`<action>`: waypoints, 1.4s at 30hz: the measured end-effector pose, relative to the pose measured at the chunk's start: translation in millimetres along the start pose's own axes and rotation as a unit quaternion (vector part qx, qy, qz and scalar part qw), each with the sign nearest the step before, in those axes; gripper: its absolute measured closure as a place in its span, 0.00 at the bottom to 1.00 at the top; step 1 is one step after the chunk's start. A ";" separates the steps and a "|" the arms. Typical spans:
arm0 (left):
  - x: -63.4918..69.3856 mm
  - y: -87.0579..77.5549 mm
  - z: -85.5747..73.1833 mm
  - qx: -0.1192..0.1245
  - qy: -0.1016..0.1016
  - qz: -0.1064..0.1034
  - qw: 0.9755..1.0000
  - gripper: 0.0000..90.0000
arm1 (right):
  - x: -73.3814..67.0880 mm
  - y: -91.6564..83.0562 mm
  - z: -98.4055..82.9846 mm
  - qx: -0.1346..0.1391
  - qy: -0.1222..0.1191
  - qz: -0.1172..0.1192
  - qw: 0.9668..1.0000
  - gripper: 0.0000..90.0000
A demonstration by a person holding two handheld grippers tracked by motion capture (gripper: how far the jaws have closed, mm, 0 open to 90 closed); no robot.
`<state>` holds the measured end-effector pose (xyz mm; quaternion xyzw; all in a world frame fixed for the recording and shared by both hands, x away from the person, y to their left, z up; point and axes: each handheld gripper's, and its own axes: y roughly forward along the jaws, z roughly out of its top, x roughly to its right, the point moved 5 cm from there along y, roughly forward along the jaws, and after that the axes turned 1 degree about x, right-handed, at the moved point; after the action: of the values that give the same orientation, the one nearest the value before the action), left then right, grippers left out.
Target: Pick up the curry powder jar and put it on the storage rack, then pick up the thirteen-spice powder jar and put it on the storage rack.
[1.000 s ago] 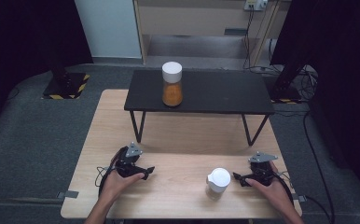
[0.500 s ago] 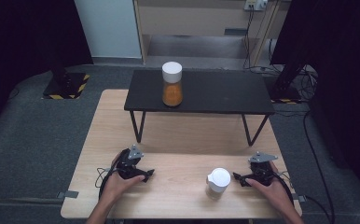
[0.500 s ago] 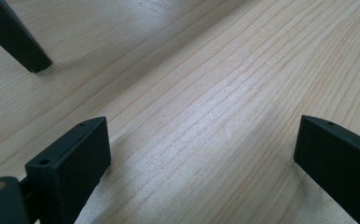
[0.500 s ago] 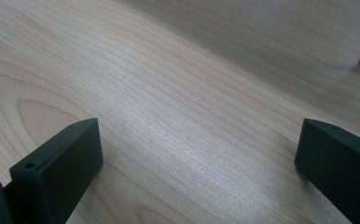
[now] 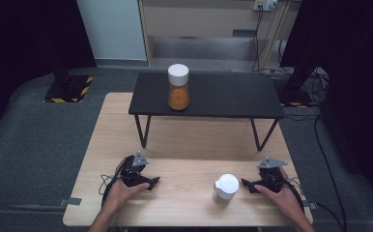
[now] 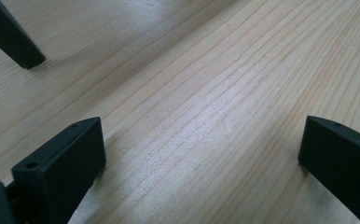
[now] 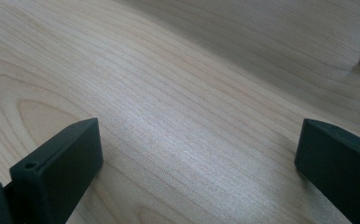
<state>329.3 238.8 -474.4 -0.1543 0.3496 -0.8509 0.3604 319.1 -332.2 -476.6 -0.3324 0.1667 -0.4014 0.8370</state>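
Your left gripper (image 6: 201,154) has its jaws spread wide with nothing but bare wood grain between them; they have just been opening a little further. Both black fingers (image 6: 61,172) lie low against the wooden table (image 6: 206,93), and the outer one is cut off by the frame's right edge. At the upper left of the left gripper view a dark slanted bar comes down to the wood, most likely a leg of the black side table (image 5: 223,96), though too little of it shows to be sure.

Your right gripper (image 7: 197,158) is spread just as wide and grips nothing. Only pale wood lies between its fingers (image 7: 57,168). A dark shape clips in at the right edge of the right gripper view, too small to identify.

From the high view, your left gripper (image 5: 148,182) rests on the near left of the wooden table (image 5: 117,125) under your hand, and your right gripper (image 5: 250,184) rests at the near right, its tips pointing towards the white-lidded jar (image 5: 226,189) just beside it, not touching. That jar's contents are hard to make out beneath its lid. A second jar with orange contents (image 5: 178,87) stands upright on the black side table, well apart from both hands. Your forearms are cut off at the bottom edge.
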 end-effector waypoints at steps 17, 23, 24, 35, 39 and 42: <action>-1.8 -0.1 -1.8 0.004 0.003 -0.004 1.000 0.00 | 0.0 0.0 0.0 0.000 0.000 0.000 1.000 0.02; -1.7 -0.1 -1.8 0.004 0.003 -0.004 1.000 0.00 | 0.0 0.0 0.0 0.000 0.000 0.000 1.000 0.02; -1.8 -0.1 -1.7 0.004 0.003 -0.004 1.000 0.00 | 0.0 0.0 0.0 0.000 0.000 0.000 1.000 0.02; -1.7 0.0 -1.8 0.004 0.003 -0.004 1.000 0.00 | 0.0 -0.1 0.1 0.000 0.000 0.000 1.000 0.02; -1.7 -0.1 -1.7 0.004 0.003 -0.004 1.000 0.00 | -0.1 -1.7 -1.0 0.002 0.002 0.002 1.000 0.05; -1.7 -0.1 -1.7 0.004 0.003 -0.004 1.000 0.00 | 0.1 -6.4 -1.9 0.009 0.003 0.003 1.000 0.05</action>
<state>329.5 240.9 -475.6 -0.1514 0.3466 -0.8542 0.3569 314.5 -335.9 -473.6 -0.3234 0.1666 -0.4013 0.8406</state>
